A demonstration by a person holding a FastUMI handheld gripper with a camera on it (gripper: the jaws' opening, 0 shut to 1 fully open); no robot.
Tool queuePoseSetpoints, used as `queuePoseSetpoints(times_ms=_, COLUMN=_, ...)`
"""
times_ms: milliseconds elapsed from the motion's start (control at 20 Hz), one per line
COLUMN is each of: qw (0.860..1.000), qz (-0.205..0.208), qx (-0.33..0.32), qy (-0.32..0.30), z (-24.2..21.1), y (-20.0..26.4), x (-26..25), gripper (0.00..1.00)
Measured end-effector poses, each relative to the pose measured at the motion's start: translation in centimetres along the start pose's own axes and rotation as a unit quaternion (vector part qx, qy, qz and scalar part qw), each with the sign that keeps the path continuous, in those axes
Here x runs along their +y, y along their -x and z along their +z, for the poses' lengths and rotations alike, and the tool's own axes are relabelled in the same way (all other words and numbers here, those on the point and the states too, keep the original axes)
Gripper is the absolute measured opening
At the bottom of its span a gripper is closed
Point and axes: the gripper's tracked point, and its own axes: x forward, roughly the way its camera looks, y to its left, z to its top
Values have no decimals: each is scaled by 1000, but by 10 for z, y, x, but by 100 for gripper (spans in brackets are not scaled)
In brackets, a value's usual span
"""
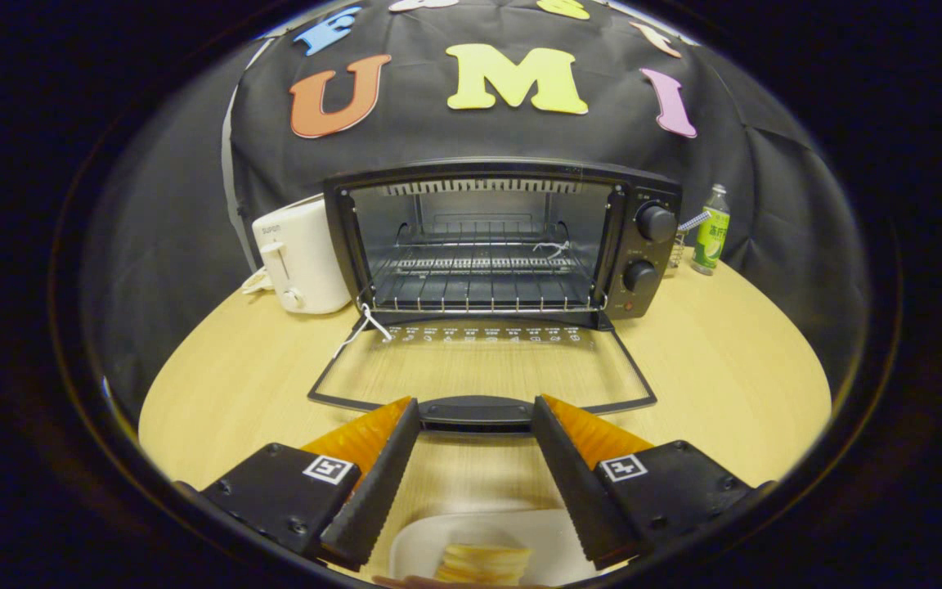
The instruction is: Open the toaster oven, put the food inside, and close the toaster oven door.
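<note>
Food (483, 563) between spread tool (475, 413) fingers

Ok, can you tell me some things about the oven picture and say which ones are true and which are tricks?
1. The toaster oven door is shut. False: it lies folded down flat on the table.
2. The gripper is open, empty. True.
3. The food is on the oven rack. False: it sits on a white plate below the fingers.
4. A white toaster stands beside the oven. True.
5. A green bottle lies inside the oven. False: it stands on the table, on the knob side.
</note>
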Motion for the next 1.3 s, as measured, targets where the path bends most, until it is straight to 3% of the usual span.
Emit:
queuePoseSetpoints(times_ms=300, qw=998, qz=-1, qx=-55, qy=18, z=13, y=60, x=3, gripper=94)
queuePoseSetpoints(times_ms=550, qw=998, qz=-5, qx=-60, qy=19, z=-29, y=101, x=2, gripper=94)
queuePoseSetpoints(times_ms=850, qw=1000, qz=-15, qx=4, qy=16, z=-100, y=103, x=-10, gripper=94)
queuePoseSetpoints(times_ms=1100, qw=1000, qz=-19, qx=21, qy=-8, z=-120, y=98, x=-14, gripper=96)
queuePoseSetpoints(times_ms=1300, qw=1000, qz=-25, qx=16, qy=10, z=-124, y=96, x=-6, gripper=82)
